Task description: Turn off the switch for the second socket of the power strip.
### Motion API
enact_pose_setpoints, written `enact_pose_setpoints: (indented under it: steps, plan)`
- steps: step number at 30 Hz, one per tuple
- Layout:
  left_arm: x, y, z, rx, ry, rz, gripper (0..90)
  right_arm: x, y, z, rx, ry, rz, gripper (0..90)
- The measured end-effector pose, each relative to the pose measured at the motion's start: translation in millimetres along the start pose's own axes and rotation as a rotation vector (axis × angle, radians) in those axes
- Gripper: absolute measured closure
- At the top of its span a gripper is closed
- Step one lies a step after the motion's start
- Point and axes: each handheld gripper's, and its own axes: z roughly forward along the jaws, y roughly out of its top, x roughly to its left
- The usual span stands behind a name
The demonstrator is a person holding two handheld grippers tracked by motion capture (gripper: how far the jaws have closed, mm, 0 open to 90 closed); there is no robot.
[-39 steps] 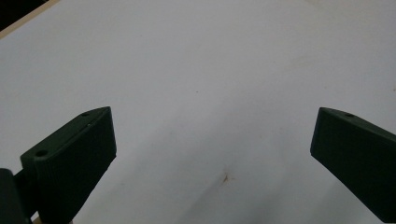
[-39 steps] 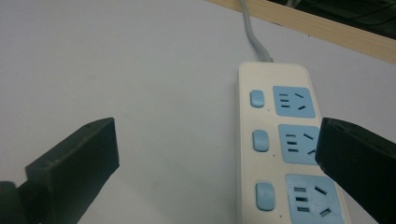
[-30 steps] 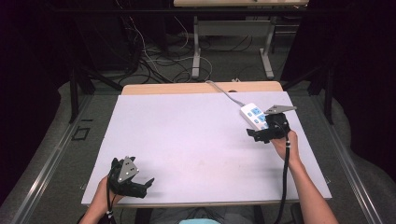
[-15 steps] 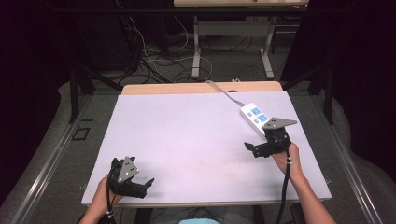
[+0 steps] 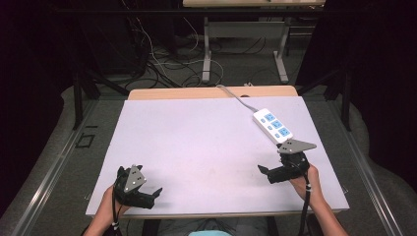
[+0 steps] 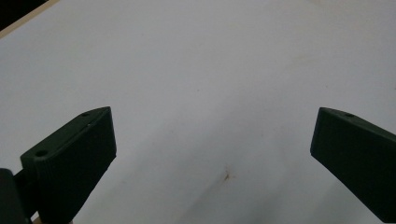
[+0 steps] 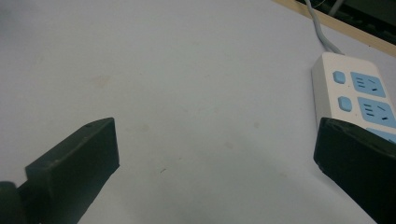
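High view had the power strip [image 5: 273,126] lying flat on the tabletop [image 5: 206,147] near its far right edge, white body w/ blue sockets, its grey cord [image 5: 236,97] running off the far edge. Right tongs [image 5: 264,171] sat just nearer the person than the strip's near end, not touching it, jaws wide apart and holding nothing. Right gripper view showed the same: power strip [image 7: 352,98] ahead and to the right, its near end partly hidden behind the right-hand jaw, bare white surface between the jaws. Left tongs [image 5: 156,193] rested at the near left corner, well apart from the strip, also wide open and empty; left gripper view showed bare tabletop [image 6: 201,84] between the jaws.

Handling, prob.: rigid plastic shell, light to moderate weight, smooth and a bit slippery, not fragile. Cord is stiff-ish and would likely drag or swing the body if lifted. Best hold looked to be across the narrow width, on the long sides near mid-length, avoiding the switch buttons.
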Motion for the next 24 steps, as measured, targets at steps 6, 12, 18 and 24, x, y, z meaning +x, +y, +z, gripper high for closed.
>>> enact_pose_setpoints:
  steps: [6, 12, 18, 24]
  plan:
    - [0.0, 0.0, -0.1, 0.001, 0.001, 0.001, 0.0, 6.5, -10.5, -3.5, 0.011, 0.008, -0.015, 0.0]
    - [0.1, -0.1, -0.2, 0.001, 0.001, 0.001, 0.0, 10.4, -17.5, -6.1, 0.012, 0.009, -0.026, 0.0]
    - [-0.2, -0.1, -0.3, 0.0, 0.002, 0.0, 0.0, 15.1, -27.5, -11.5, 0.024, 0.005, -0.021, 0.0]
    - [-0.1, 0.0, 0.0, 0.002, 0.004, 0.004, 0.0, 17.8, -34.0, -15.8, 0.027, -0.004, -0.014, 0.0]
